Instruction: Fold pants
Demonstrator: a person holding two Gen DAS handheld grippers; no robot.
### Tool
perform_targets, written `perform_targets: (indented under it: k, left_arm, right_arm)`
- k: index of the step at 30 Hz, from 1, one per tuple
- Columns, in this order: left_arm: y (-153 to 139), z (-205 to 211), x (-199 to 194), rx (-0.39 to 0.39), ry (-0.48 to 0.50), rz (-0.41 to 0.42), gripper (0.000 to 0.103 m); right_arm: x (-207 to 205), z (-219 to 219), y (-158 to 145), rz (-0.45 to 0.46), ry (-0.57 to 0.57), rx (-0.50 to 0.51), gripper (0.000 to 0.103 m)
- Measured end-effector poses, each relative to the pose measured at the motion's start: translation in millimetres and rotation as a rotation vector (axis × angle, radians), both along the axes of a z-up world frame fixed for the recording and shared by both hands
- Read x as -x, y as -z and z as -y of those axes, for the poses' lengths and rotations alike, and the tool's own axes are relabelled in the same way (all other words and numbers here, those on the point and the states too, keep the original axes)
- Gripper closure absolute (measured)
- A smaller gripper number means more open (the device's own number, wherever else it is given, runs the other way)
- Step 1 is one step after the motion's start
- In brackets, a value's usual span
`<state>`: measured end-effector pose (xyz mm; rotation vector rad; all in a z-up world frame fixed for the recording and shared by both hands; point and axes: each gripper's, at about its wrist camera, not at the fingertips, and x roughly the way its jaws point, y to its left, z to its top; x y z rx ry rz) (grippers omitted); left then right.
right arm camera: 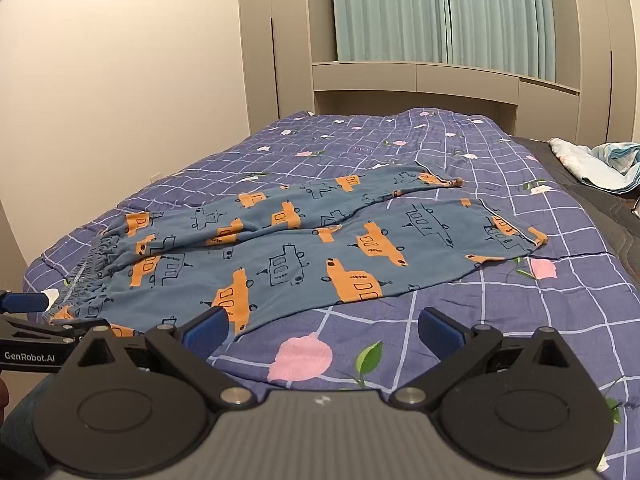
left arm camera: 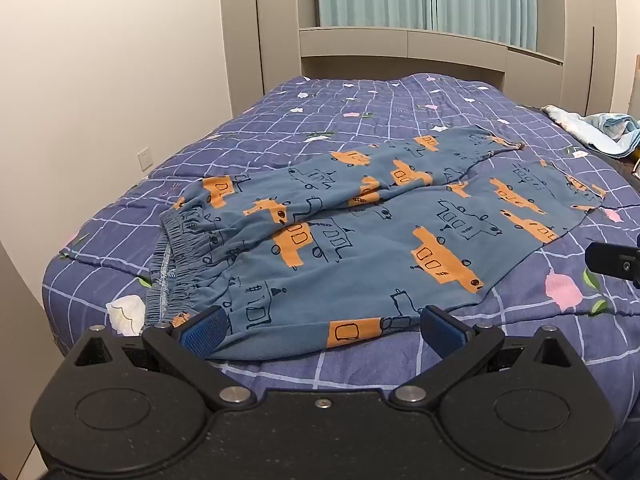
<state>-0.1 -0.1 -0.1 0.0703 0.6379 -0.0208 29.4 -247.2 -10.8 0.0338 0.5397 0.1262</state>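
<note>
Blue pants [left arm camera: 360, 236] printed with orange cars lie spread on the bed, waistband [left arm camera: 176, 252] at the left and both legs running toward the far right. My left gripper [left arm camera: 324, 326] hovers open over the near hem edge, nothing between its blue pads. In the right wrist view the same pants [right arm camera: 304, 256] lie ahead, and my right gripper [right arm camera: 324, 326] stands open above the quilt, just off the near edge of the front leg. The left gripper's fingers [right arm camera: 28, 302] show at that view's left edge, beside the waistband [right arm camera: 86, 272].
A purple checked quilt [left arm camera: 360, 120] with pink flowers covers the bed. A white tissue-like scrap [left arm camera: 126, 312] lies by the waistband. A crumpled light cloth [left arm camera: 600, 128] lies at the far right edge. Beige cabinets [left arm camera: 260, 40] and teal curtains stand behind the bed; a wall runs along the left.
</note>
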Motion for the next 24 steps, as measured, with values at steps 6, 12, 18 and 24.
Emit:
perform_targets:
  k: [6, 12, 18, 24]
  left_arm:
    - [0.0, -0.1, 0.0, 0.0, 0.0, -0.002, 0.001]
    - [-0.1, 0.4, 0.1, 0.001, 0.001, -0.005, 0.001]
    - [3.2, 2.1, 0.7, 0.004, 0.004, -0.006, 0.001]
    - [1.3, 1.2, 0.8, 0.006, 0.007, -0.006, 0.001]
  right_arm:
    - [0.5, 0.4, -0.3, -0.002, -0.001, -0.001, 0.0]
    - [2.5, 0.1, -1.6, -0.006, 0.001, 0.002, 0.0]
    - [0.8, 0.6, 1.4, -0.01, 0.005, 0.001, 0.0]
    - [0.9, 0.9, 1.0, -0.01, 0.004, 0.001, 0.0]
